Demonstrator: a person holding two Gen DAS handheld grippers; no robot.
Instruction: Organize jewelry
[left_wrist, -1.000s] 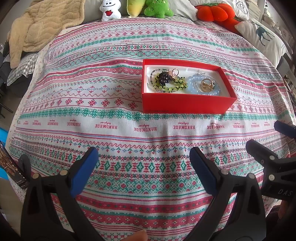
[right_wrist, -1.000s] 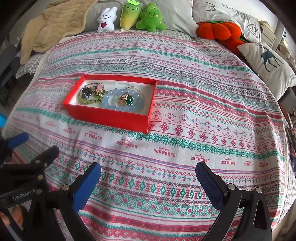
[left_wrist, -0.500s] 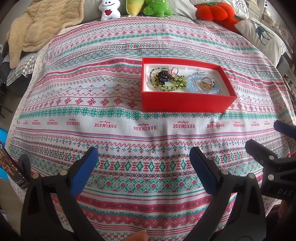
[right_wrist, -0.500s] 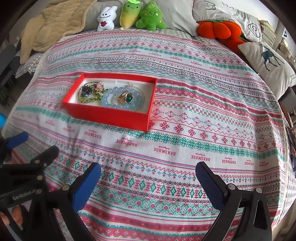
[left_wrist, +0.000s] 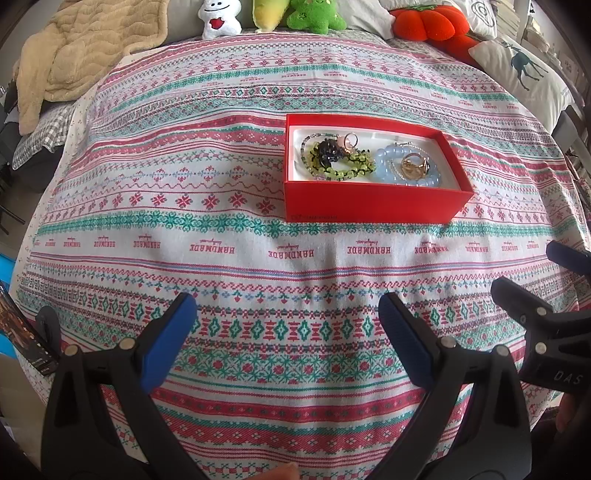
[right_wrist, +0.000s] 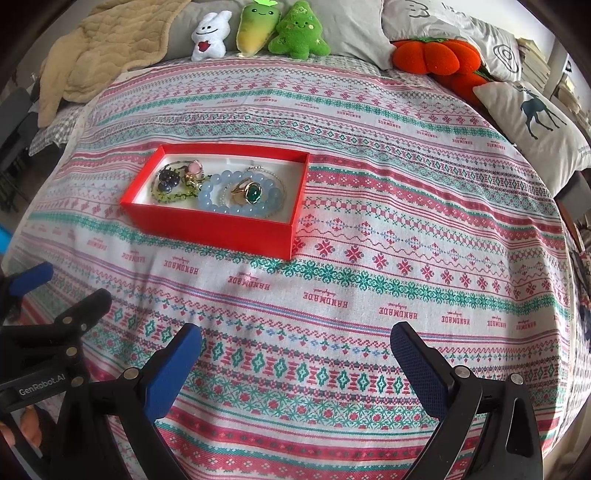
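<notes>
Red cardboard, white-lined, forms the one shallow rectangular box (left_wrist: 373, 201) (right_wrist: 207, 230) that I see resting on the woven cloth banded in red, green and white (left_wrist: 295, 291) (right_wrist: 369, 295). One container, one open compartment; all the jewelry lies inside it.

Contents, as I count them from both wrist views: one pale blue bead bracelet (left_wrist: 404, 173) (right_wrist: 210, 199) in the box's right half; one gold ring with a green stone (right_wrist: 251, 192), lying inside that bracelet's loop; one yellow-green bead strand (left_wrist: 347, 166) (right_wrist: 171, 195) in the left half; one dark beaded cluster (left_wrist: 328, 149) (right_wrist: 169, 179) on top of that strand; one rose-gold ring (left_wrist: 349, 140) just behind the cluster. A thin silvery chain sits near the blue beads, but I cannot separate further pieces in the tangle.

My left gripper (left_wrist: 288, 310) hovers over the cloth on the near side of the box, well apart from it, blue-padded fingers spread wide and holding nothing. My right gripper (right_wrist: 295, 341) is likewise spread wide and unloaded, with the box ahead and to its left.

At the far edge of the bed I count three small plush toys: one white (right_wrist: 208, 35), one yellow-green (right_wrist: 256, 26), one green tree-shaped (right_wrist: 299, 31). One orange pumpkin cushion (right_wrist: 428, 55), one deer-print pillow (right_wrist: 535, 122) and one beige quilted blanket (right_wrist: 92, 51) complete the scene.
</notes>
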